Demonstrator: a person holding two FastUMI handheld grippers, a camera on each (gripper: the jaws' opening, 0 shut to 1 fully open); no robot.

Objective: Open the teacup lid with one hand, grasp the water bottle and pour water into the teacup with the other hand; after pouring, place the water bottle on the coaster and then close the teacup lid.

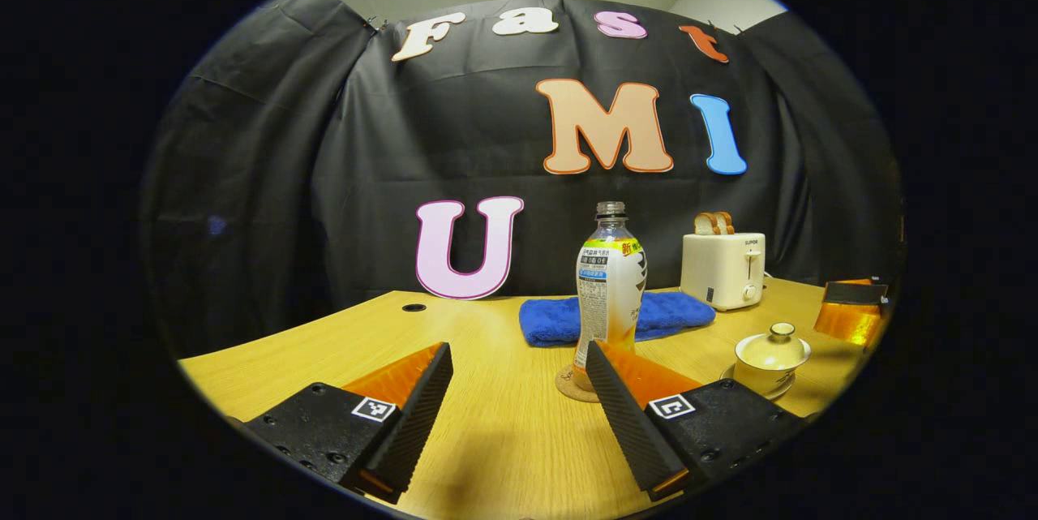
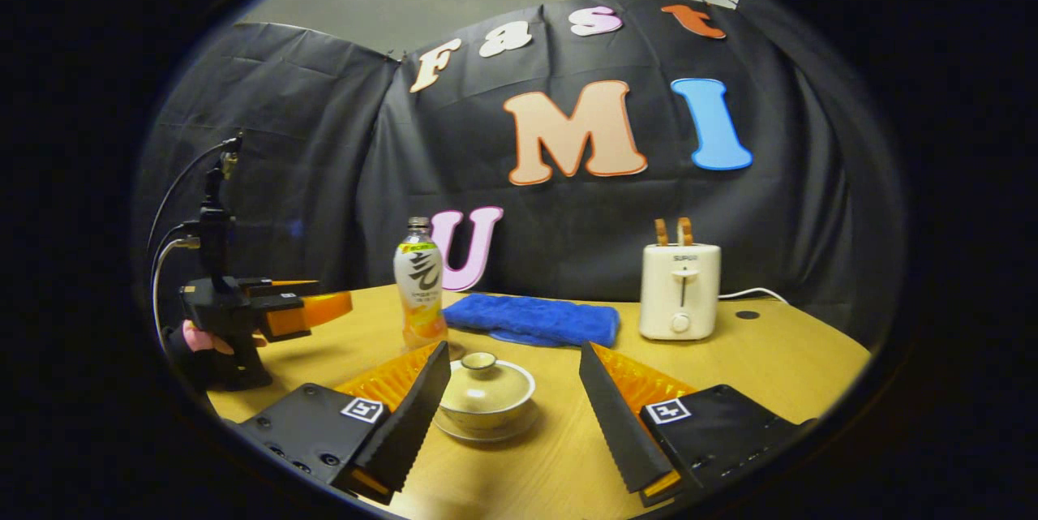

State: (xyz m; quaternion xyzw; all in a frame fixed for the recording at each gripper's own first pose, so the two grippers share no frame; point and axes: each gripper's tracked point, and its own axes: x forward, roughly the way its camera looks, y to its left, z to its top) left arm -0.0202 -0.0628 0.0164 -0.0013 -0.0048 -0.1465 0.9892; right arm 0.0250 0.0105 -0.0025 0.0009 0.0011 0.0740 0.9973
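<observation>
Right gripper (image 2: 512, 398) spread, lidded teacup (image 2: 485, 395) just ahead between fingers. Left gripper (image 1: 519, 402) spread; upright bottle (image 1: 608, 293) ahead-right of it.

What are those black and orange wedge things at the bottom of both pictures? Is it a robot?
Not a robot. A person holds two pinching tools, one in each hand, and each carries a camera looking along its own two fingers. The left gripper is open and holds nothing; ahead of it a water bottle stands on a round coaster. The right gripper is open too, and between its fingers, farther along the table, sits a teacup on a saucer with its lid on. In the right gripper view you can see the other tool off to the left. Behind lie a blue towel and a toaster with bread in it.
</observation>
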